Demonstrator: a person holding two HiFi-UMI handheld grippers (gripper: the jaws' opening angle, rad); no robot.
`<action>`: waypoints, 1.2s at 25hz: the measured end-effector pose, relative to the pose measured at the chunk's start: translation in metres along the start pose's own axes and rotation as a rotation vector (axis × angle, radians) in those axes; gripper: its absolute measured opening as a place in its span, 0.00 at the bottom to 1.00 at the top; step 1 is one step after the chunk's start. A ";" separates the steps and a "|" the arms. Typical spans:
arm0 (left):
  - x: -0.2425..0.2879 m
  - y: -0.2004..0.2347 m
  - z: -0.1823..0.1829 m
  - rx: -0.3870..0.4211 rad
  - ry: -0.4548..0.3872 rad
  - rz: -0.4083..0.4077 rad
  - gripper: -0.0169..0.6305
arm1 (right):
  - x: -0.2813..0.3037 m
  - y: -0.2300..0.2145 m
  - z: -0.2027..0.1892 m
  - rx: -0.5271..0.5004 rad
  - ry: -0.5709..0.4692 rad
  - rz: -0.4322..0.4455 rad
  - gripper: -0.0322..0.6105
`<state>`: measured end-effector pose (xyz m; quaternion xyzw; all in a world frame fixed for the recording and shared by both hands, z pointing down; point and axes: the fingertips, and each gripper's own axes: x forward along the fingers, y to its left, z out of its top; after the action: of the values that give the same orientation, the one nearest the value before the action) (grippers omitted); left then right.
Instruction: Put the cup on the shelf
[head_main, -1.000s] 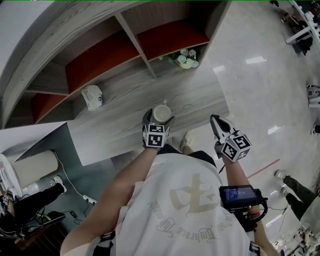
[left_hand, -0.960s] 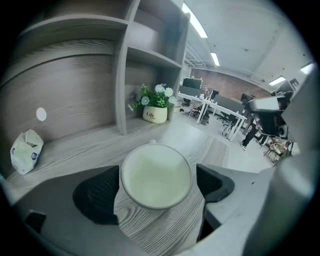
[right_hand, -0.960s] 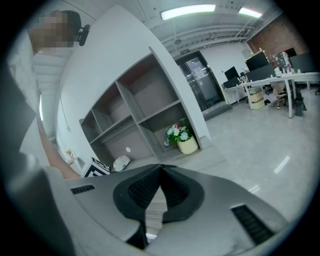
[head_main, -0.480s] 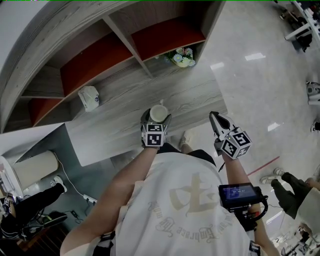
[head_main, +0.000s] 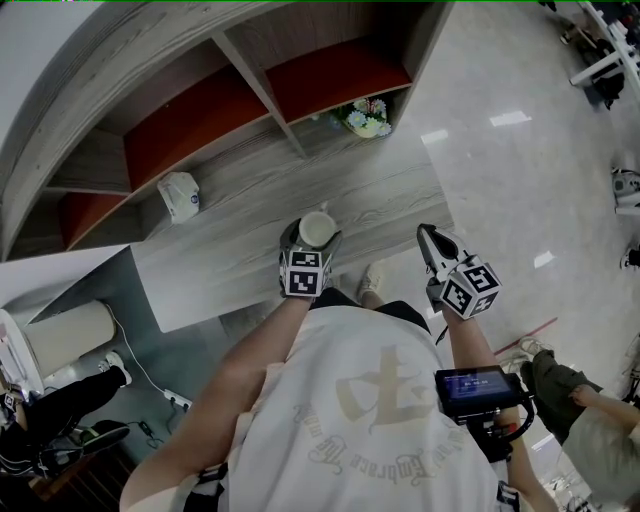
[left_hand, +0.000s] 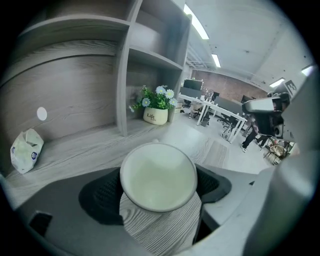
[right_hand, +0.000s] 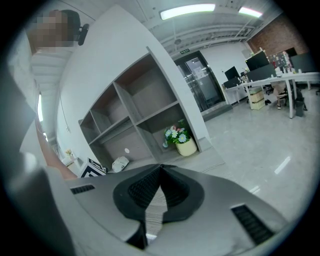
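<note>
Shelf compartments (head_main: 262, 95) of grey wood grain with red back panels stand along the far edge of the bench (head_main: 390, 190). Toward the bench's left end, close to the far edge, lies a crumpled white packet (head_main: 183, 194) with some blue print.

Near the front edge, about midway along the bench, the cup (head_main: 318, 229) stands upright on the bench top, its mouth up and its inside pale and bare. The left claw (head_main: 312, 240) reaches down over the front edge with the cup between its jaws. The jaws have just been closing, and its black ribbed pads (left_hand: 102, 197) lie against the cup's wall on both sides, pinching it.

Farther right, at the far edge beside an upright divider, a cream flowerpot (head_main: 367, 118) holds white and blue flowers.

By the bench's front right corner the right claw (head_main: 426, 236) hangs empty, well apart from the cup, with its jaws pressed together at the tips.

Lower right, a small device with a dark screen (head_main: 478, 390) sits by the person's right forearm.
</note>
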<state>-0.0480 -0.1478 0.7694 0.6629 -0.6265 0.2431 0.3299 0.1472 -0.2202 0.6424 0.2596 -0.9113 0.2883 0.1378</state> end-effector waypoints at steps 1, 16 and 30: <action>-0.001 -0.001 0.002 0.004 -0.003 -0.007 0.69 | 0.001 0.000 0.001 -0.001 -0.002 0.002 0.05; -0.026 -0.013 0.033 0.033 -0.045 -0.083 0.69 | 0.012 0.010 0.013 -0.026 -0.027 0.045 0.05; -0.061 -0.025 0.062 -0.027 -0.102 -0.119 0.69 | 0.022 0.028 0.035 -0.065 -0.029 0.132 0.05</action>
<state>-0.0350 -0.1526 0.6799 0.7060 -0.6054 0.1804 0.3202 0.1098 -0.2297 0.6106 0.1983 -0.9373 0.2632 0.1138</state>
